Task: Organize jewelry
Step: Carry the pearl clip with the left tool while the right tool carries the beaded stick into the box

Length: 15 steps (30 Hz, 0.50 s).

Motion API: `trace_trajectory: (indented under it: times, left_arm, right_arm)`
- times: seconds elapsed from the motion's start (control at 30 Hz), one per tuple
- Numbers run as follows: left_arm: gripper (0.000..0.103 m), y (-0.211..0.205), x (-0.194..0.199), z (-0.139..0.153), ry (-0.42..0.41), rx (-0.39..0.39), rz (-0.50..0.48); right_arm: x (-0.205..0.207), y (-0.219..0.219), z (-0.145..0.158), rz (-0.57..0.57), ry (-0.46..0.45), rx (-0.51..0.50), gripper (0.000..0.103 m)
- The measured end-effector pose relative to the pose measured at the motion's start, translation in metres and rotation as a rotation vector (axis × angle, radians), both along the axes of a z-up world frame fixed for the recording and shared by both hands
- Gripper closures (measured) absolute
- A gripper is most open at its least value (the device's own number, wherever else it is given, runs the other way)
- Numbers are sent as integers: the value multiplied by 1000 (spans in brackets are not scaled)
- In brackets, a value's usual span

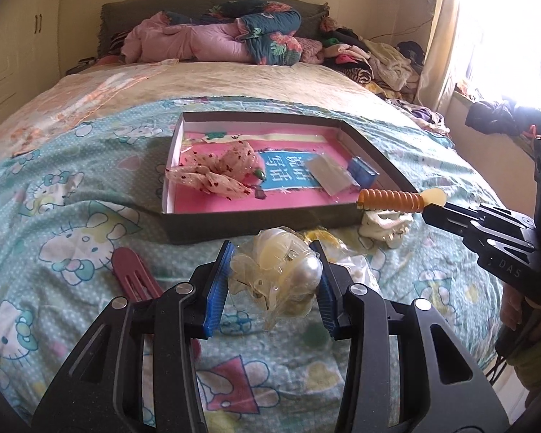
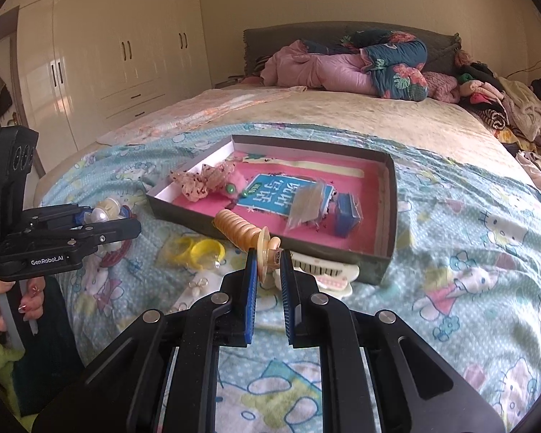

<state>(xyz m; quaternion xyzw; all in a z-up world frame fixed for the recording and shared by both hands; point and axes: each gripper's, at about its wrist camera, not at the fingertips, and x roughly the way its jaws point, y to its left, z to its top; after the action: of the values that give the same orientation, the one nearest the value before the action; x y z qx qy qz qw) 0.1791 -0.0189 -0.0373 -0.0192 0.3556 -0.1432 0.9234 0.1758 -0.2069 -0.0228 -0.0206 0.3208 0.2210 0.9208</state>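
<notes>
Above the bed's near edge, short of the box [image 1: 259, 222], the left gripper [image 1: 276, 278] pinches a pearl clip [image 1: 281, 274]; the right gripper [image 2: 269, 270] pinches a spiral hairband [image 2: 240, 232] only by its end, which may slip.

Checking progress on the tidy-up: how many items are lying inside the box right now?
4 visible in the box: a spotted fabric bow at its left end, a green bead piece beside it, a clear packet, a blue case. Smaller ones may hide.

Bed [image 2: 432, 133] with cartoon-cat sheet [image 1: 72, 216]; on it: shallow box [image 1: 256, 222], red comb [image 1: 133, 278], white hair claw [image 2: 324, 276], yellow rings [image 2: 198, 250], clothes pile [image 2: 494, 104].
</notes>
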Motion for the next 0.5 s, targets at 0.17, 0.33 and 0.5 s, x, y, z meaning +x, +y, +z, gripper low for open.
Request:
trace_trajectory:
  times: [0.17,0.33,0.5]
  left_arm:
    - [69,5,9,0,2,-9,15]
    - [69,8,22,1,4,-20,26]
    - [69,7,36,3,4,-28,32]
  right_arm:
    - [11,7,1,2,-6,3,91]
    - [24,7,0,-7,-5,11,91]
    - [35,5,-1,-26,-7,16,91]
